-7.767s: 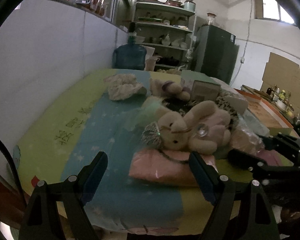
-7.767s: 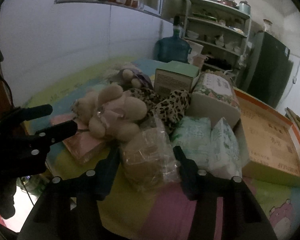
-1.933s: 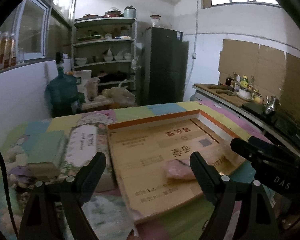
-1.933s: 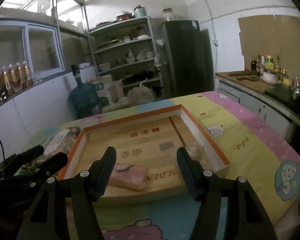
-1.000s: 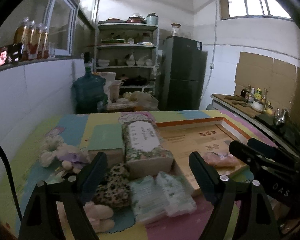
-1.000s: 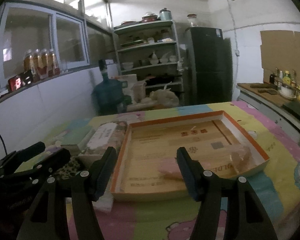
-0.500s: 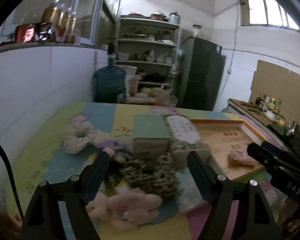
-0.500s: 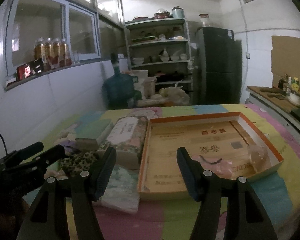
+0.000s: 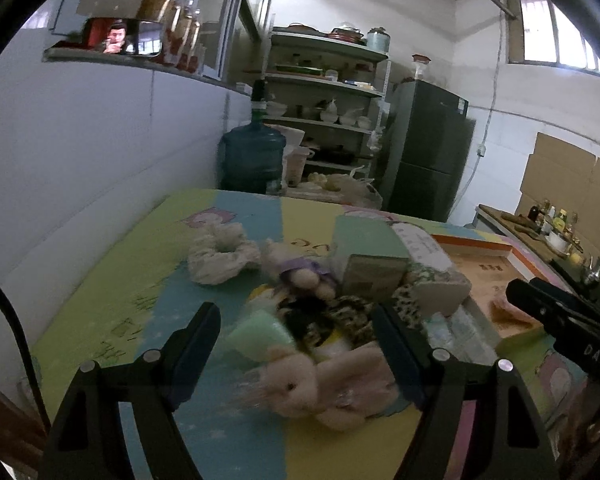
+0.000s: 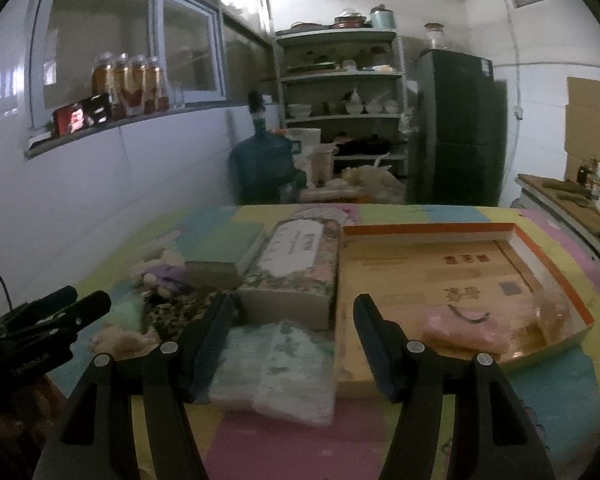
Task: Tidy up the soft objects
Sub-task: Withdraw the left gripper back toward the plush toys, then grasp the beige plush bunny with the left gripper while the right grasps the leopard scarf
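Left gripper (image 9: pixel 296 334), released and empty, is hovering directly over the pale pink plush rabbit (image 9: pixel 320 380), which is lying crosswise at lower centre on the table (image 9: pixel 112 292). Right gripper (image 10: pixel 296 334), likewise released, is facing the clear-wrapped green tissue packs (image 10: pixel 276 360), farther from the rabbit.

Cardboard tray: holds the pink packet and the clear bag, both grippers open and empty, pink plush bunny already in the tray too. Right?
Not quite. The pink plush bunny lies on the mat between the open left gripper fingers, outside the cardboard tray, per the left wrist view. The pink packet, clear bag and open right gripper are right.
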The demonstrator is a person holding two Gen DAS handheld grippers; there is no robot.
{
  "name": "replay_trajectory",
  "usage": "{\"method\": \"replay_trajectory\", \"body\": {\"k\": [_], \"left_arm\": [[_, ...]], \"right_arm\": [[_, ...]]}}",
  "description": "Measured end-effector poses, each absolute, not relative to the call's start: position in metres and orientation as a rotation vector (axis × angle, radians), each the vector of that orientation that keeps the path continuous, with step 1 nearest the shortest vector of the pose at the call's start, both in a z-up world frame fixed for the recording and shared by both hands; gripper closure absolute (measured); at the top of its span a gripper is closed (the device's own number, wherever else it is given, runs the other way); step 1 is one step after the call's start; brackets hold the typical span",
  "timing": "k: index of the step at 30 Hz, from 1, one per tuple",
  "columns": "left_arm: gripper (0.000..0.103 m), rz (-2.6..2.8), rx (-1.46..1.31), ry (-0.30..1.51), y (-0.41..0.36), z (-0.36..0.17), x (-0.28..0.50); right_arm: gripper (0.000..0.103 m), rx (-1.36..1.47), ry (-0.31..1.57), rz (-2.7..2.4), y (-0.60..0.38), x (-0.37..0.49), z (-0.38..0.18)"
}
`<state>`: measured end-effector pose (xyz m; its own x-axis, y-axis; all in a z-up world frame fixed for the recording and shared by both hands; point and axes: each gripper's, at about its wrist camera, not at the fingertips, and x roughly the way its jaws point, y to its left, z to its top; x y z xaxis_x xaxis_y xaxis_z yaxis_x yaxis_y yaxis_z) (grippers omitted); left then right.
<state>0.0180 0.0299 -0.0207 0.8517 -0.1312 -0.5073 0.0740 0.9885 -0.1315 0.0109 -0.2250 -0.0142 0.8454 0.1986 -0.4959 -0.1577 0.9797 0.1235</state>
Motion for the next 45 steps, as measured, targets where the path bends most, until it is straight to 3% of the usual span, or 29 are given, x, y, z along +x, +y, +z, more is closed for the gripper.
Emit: {"method": "replay_trajectory", "body": {"k": [35,44,45], "left_arm": [[0.024,-0.577,-0.010,0.675,0.054,-0.079,0.038],[0.055,-0.643,-0.053,0.658,0.058,-0.081,0.038],[0.065,-0.635,-0.054,0.648,0.058,-0.081,0.036]], "right_arm": [[0.038,0.025,0.576,0.224,-0.173,0.017,-0.025],[0.038,0.028,0.587,0.226,-0.168,0.017,-0.026],[0.038,0.028,0.588,0.230,-0.167,0.017,-0.027]]}}
